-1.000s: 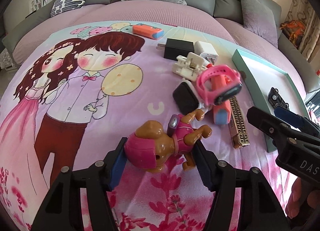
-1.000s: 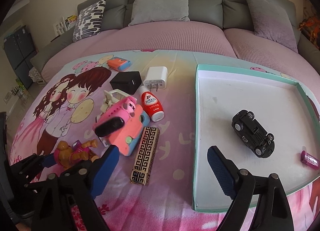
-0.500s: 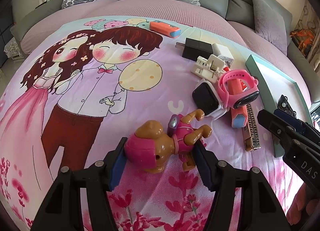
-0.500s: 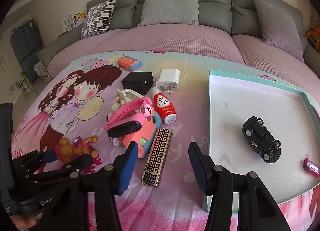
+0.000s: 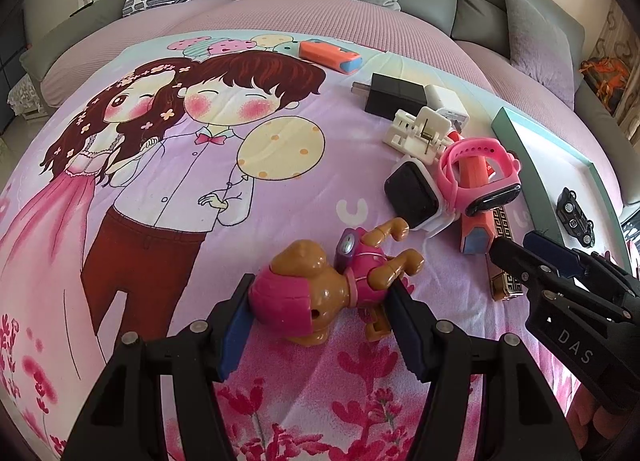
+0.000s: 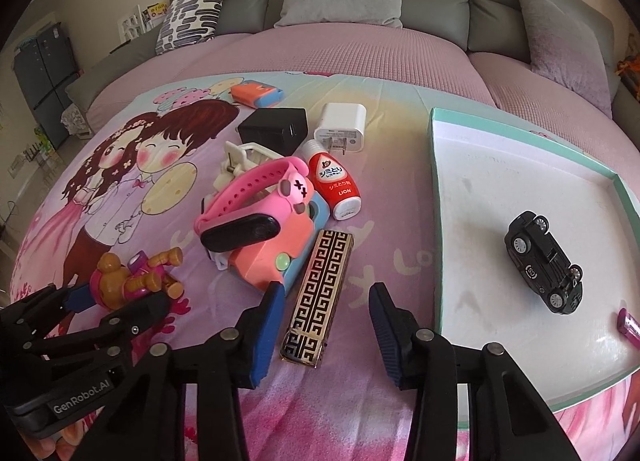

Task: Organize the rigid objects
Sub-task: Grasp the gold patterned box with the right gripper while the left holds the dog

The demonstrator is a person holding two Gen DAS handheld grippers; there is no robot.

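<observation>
My left gripper [image 5: 320, 289] is shut on a pink and brown toy dog [image 5: 320, 301] that lies on the cartoon bedspread; it shows again at the left of the right wrist view, the toy dog [image 6: 132, 281] in the left gripper [image 6: 80, 297]. My right gripper [image 6: 326, 293] straddles the near end of a gold and black patterned box [image 6: 316, 293]. Its jaws are closing, with a gap still visible beside the right pad. The right gripper [image 5: 560, 273] also appears at the right of the left wrist view.
A teal-rimmed white tray [image 6: 436, 221] at the right holds a black toy car [image 6: 544, 265] and a small pink item [image 6: 628, 323]. Beyond the box lie a pink watch [image 6: 248, 205], a red bottle [image 6: 336, 185], a white charger [image 6: 340, 127] and a black charger [image 6: 276, 129].
The right gripper shifted left from the tray's edge to over the patterned box, and its jaws narrowed a lot. The left gripper kept its hold on the toy dog.
</observation>
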